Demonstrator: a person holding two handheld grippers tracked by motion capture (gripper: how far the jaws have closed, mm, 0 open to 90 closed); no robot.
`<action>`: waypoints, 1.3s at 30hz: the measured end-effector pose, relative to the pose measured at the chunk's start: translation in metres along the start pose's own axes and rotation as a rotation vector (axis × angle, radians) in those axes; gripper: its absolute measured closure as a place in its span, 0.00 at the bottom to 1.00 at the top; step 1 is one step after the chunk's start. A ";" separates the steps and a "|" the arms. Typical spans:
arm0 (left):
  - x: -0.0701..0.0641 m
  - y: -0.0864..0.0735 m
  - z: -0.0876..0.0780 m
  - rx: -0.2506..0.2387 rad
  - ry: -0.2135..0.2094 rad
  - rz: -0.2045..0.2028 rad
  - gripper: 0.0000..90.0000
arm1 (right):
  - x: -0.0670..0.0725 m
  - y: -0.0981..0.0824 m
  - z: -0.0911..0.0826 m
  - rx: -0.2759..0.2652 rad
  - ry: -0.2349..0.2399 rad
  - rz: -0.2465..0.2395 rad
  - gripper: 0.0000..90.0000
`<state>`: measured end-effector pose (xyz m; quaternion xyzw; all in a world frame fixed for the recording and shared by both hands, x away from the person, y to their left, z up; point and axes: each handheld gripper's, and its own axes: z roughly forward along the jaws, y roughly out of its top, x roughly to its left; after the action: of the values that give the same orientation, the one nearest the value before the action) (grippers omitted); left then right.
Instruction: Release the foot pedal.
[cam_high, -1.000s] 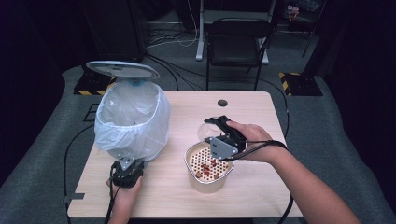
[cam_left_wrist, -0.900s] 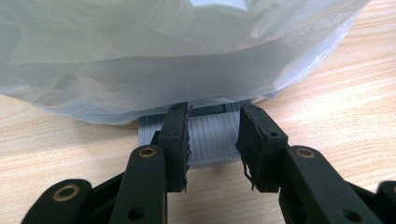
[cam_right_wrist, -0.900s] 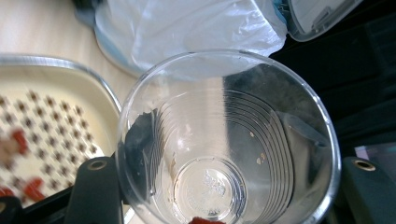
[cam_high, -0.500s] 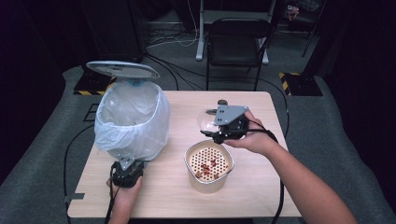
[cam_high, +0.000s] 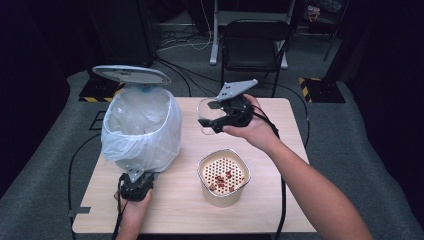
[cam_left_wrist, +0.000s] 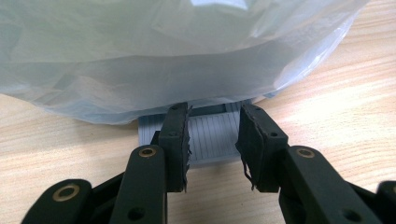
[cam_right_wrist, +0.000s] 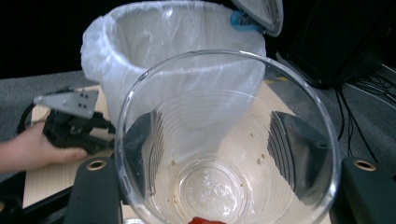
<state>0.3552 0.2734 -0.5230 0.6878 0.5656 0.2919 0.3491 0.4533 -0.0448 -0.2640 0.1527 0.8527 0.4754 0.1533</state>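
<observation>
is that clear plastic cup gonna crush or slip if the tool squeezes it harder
Probably crushes before it slips: the clear cup looks thin-walled and ribbed, so likely flexible and very light. The right tool has its black pads on opposite walls, and the ribs should help grip. Nearly empty, so easily tipped.

My left hand-held gripper sits low on the wooden surface, its black jaws either side of a ribbed grey pedal. I see the bin's translucent plastic liner bulging just above it.
</observation>
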 end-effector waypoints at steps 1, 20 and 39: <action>0.000 0.000 0.000 -0.002 0.000 -0.001 0.71 | 0.001 0.004 0.002 -0.002 -0.001 -0.003 0.39; 0.001 0.000 0.000 -0.008 0.014 0.022 0.71 | 0.024 0.070 0.062 -0.032 0.057 0.013 0.37; 0.002 0.000 -0.001 0.005 0.007 0.030 0.71 | 0.035 0.095 0.122 -0.031 0.034 0.045 0.35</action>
<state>0.3548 0.2759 -0.5218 0.6961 0.5571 0.2980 0.3411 0.4819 0.1108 -0.2481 0.1615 0.8440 0.4945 0.1305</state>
